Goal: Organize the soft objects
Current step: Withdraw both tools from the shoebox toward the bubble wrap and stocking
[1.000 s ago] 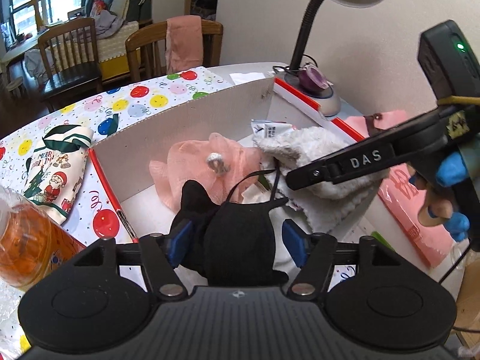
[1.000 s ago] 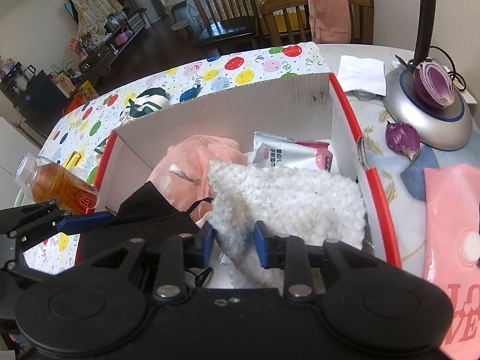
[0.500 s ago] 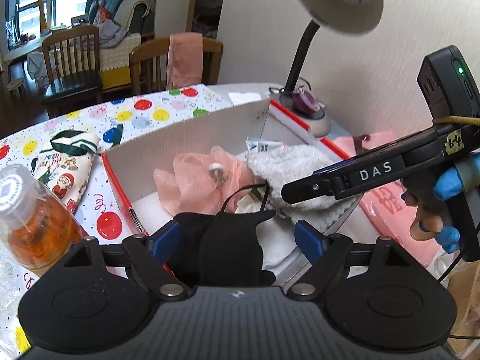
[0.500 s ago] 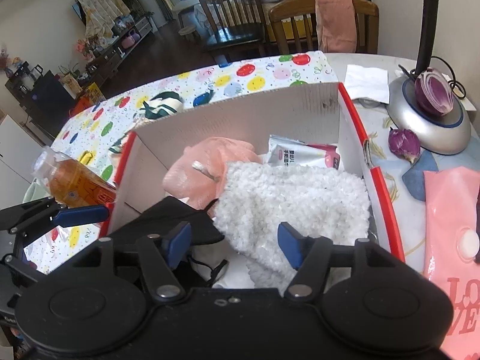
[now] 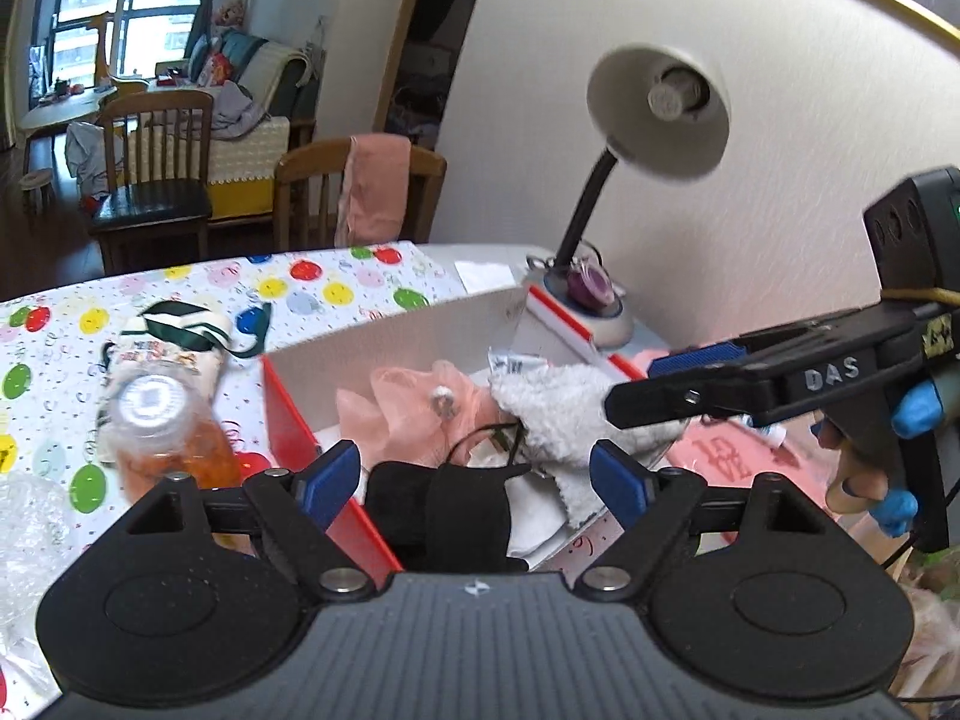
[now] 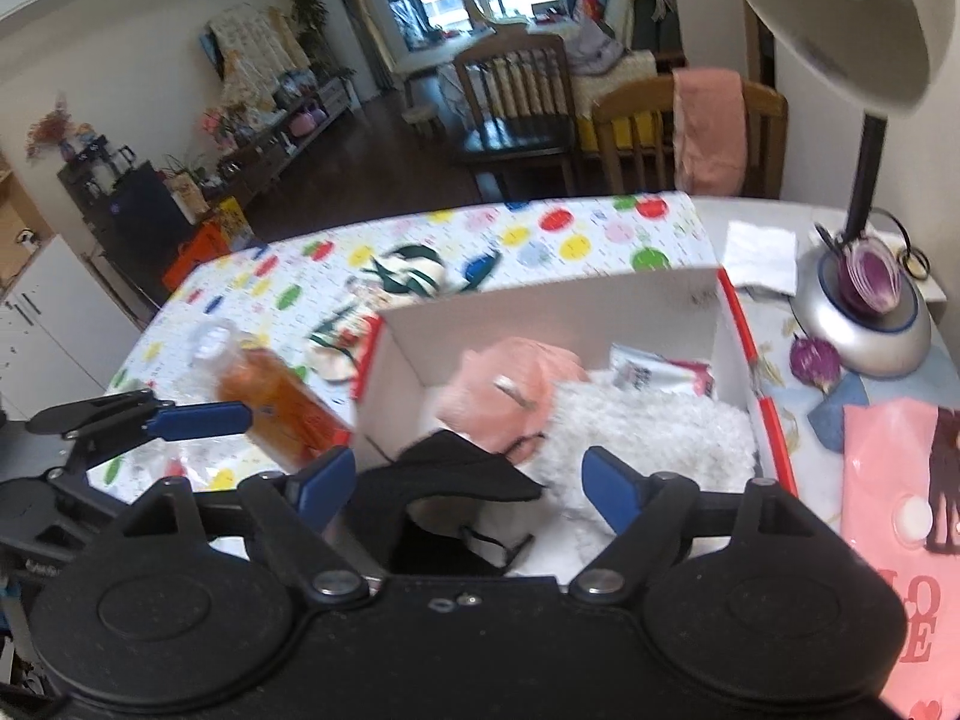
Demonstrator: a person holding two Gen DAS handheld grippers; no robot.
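A white cardboard box (image 5: pixel 390 342) (image 6: pixel 540 312) with red rims holds a black face mask (image 5: pixel 444 510) (image 6: pixel 456 474), a pink gauzy cloth (image 5: pixel 408 408) (image 6: pixel 510 396) and a white fluffy cloth (image 5: pixel 558 408) (image 6: pixel 648 432). My left gripper (image 5: pixel 474 480) (image 6: pixel 150 414) hovers open above the box's near left corner. The mask lies below it, clear of its pads. My right gripper (image 6: pixel 468 483) (image 5: pixel 660 381) hangs over the box's near edge, its jaws opening. Nothing is pressed between them, and the fluffy cloth lies loose beneath.
An orange drink bottle (image 5: pixel 162 420) (image 6: pixel 270 396) stands left of the box, with a Christmas stocking (image 5: pixel 174 336) behind it. A desk lamp (image 5: pixel 654 108) and its base (image 6: pixel 864 324) stand at the right, beside a pink bag (image 6: pixel 888 480). A packet (image 6: pixel 660 372) lies in the box's far corner.
Both grippers opened and rose back from the box. The left let go of the black mask and the right let go of the white fluffy cloth; both stay in the box.
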